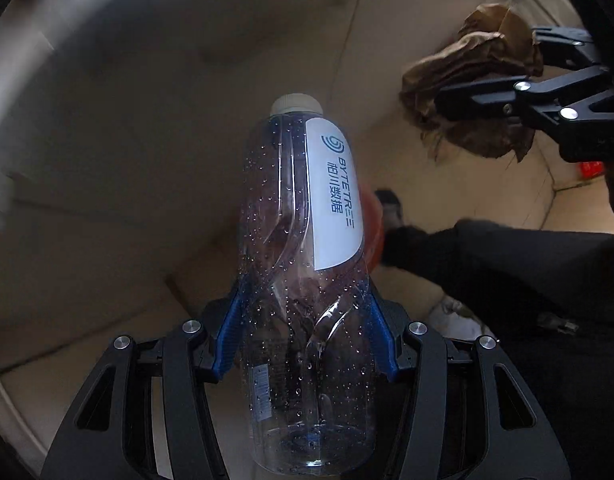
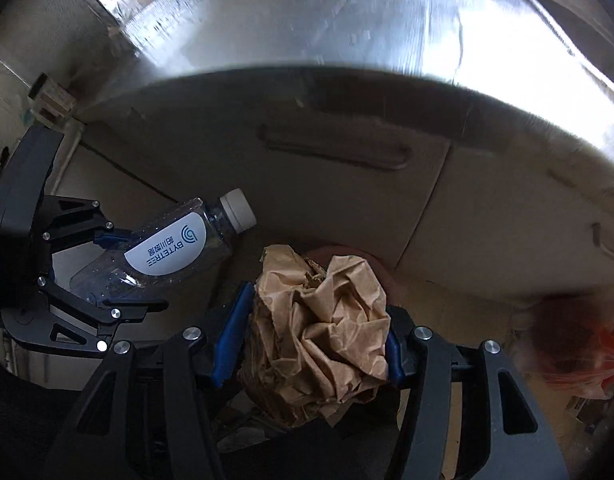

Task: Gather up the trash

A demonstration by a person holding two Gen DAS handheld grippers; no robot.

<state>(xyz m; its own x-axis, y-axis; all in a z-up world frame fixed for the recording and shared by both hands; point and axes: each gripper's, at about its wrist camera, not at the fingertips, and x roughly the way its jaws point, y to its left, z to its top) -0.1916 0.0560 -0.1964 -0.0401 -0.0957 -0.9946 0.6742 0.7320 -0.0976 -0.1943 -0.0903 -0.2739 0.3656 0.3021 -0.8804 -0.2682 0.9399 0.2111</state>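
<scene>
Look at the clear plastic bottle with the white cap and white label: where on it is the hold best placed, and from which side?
On the lower body of the clear plastic bottle, below the white label, coming from its base end. There it narrows to a pinched waist, probably seating the blue pads securely. The left gripper grips it there now, one pad each side, white cap pointing away.

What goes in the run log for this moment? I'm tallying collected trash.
left gripper: shut on plastic bottle | right gripper: shut on crumpled brown paper | both items held in the air
</scene>
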